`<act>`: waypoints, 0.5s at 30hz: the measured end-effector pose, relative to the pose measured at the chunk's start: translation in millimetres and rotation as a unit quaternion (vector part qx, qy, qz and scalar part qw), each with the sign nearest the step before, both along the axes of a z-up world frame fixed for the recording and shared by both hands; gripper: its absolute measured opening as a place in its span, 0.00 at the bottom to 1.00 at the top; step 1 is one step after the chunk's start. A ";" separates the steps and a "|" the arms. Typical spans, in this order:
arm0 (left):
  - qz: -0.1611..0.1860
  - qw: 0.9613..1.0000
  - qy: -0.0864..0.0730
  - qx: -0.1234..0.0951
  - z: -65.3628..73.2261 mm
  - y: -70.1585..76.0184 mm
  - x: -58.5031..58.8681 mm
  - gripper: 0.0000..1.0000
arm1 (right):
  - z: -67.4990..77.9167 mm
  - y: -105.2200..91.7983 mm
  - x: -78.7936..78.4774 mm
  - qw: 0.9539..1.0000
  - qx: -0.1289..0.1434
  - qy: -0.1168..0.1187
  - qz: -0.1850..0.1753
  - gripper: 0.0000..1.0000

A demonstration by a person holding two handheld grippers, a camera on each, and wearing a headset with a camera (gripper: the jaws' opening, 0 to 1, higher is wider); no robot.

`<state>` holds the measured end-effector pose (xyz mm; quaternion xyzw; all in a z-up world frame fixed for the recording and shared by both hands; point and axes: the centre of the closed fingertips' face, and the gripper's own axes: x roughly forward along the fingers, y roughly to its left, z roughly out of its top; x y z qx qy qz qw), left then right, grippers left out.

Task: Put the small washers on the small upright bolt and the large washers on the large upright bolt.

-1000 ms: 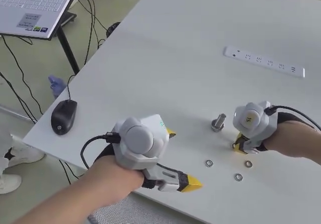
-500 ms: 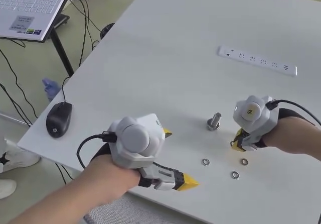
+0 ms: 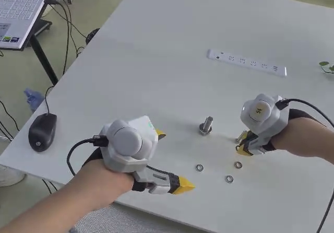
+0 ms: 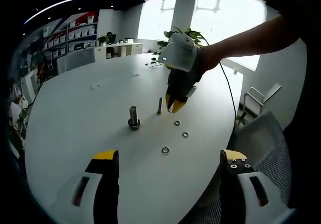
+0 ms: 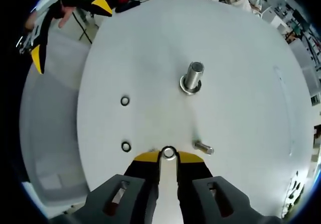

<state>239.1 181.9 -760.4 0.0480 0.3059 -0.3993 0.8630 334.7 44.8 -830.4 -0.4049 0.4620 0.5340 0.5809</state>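
Observation:
The large upright bolt (image 3: 205, 126) stands mid-table, and the thin small upright bolt (image 3: 240, 137) stands to its right. Three small washers (image 3: 199, 167) (image 3: 238, 165) (image 3: 229, 178) lie flat in front of them. My right gripper (image 3: 242, 150) points down beside the small bolt. In the right gripper view its jaws (image 5: 169, 159) stand a narrow gap apart, with one washer (image 5: 169, 152) on the table showing between the tips. My left gripper (image 3: 171, 160) hovers near the front edge, wide open and empty, and faces the bolts (image 4: 133, 117).
A white power strip (image 3: 246, 62) lies farther back on the white table (image 3: 156, 60). A black mouse (image 3: 42, 131) sits at the table's left edge. A laptop (image 3: 15, 13) stands on a side stand beyond it, with cables hanging below.
The head camera has swung right. Against the bolts, my right gripper has shifted right, off the small bolt and over the nearest washer. The left gripper has held its place.

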 end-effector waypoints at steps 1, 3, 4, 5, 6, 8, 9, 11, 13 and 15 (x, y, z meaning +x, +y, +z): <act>-0.001 1.000 -0.001 -0.001 0.4 -0.5 0.5 0.83 | 0.1 -2.3 0.7 1.000 0.000 0.000 -0.003 0.12; -0.001 1.000 0.001 -0.004 0.4 -1.7 1.0 0.85 | 1.5 -7.3 1.8 1.000 0.002 0.001 -0.012 0.12; -0.001 1.000 0.003 -0.006 0.2 -2.3 1.1 0.86 | 2.0 -9.9 3.5 1.000 0.006 0.002 -0.019 0.12; -0.001 1.000 0.004 -0.006 -0.1 -2.6 1.4 0.87 | 2.2 -11.9 4.5 1.000 0.007 0.002 -0.024 0.12; -0.001 1.000 0.004 -0.005 -0.4 -2.5 1.7 0.88 | 2.6 -13.8 4.8 1.000 0.008 0.003 -0.027 0.12; -0.002 1.000 0.004 -0.006 -0.3 -2.8 1.6 0.90 | 3.3 -19.3 7.0 0.999 0.009 0.001 -0.034 0.12; -0.002 1.000 0.006 -0.007 -0.6 -2.9 1.2 0.91 | 3.9 -22.4 8.1 0.999 0.008 0.000 -0.038 0.12; -0.004 1.000 0.007 -0.004 -1.2 -2.3 0.3 0.93 | 5.4 -25.9 9.2 0.999 0.008 -0.001 -0.043 0.12; -0.005 1.000 0.006 -0.003 -1.2 -1.3 -1.0 0.96 | 6.7 -28.0 10.1 0.999 0.008 -0.002 -0.045 0.12; -0.006 1.000 0.009 -0.002 -2.6 0.0 -3.1 0.99 | 8.7 -30.0 11.9 0.999 0.008 -0.003 -0.047 0.12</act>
